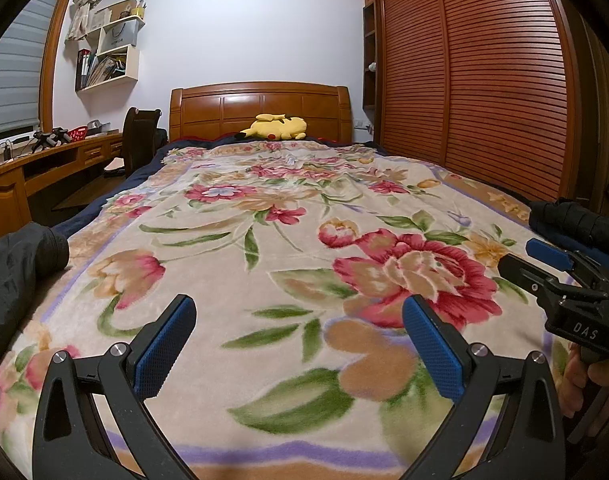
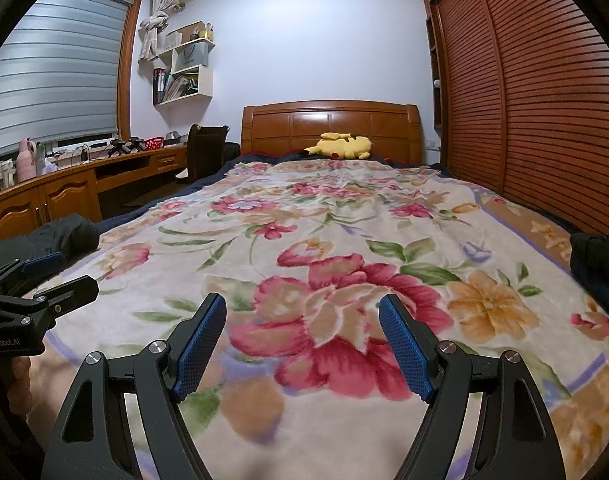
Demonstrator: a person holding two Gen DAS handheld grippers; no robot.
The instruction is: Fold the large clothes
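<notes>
A black garment (image 1: 16, 276) lies bunched at the bed's left edge; it also shows in the right wrist view (image 2: 64, 236). Another dark garment pile (image 1: 576, 224) lies at the bed's right edge, seen too in the right wrist view (image 2: 596, 256). My left gripper (image 1: 300, 304) is open and empty above the floral blanket (image 1: 288, 208). My right gripper (image 2: 302, 304) is open and empty above the blanket (image 2: 344, 216). The right gripper also shows in the left wrist view (image 1: 552, 264), near the right pile. The left gripper shows in the right wrist view (image 2: 44, 276), close to the black garment.
A yellow plush toy (image 1: 276, 126) lies by the wooden headboard (image 1: 260, 110). A slatted wardrobe (image 1: 484, 80) runs along the right side. A wooden desk (image 1: 32, 168) and dark chair (image 1: 138, 136) stand on the left, with wall shelves (image 1: 112, 48) above.
</notes>
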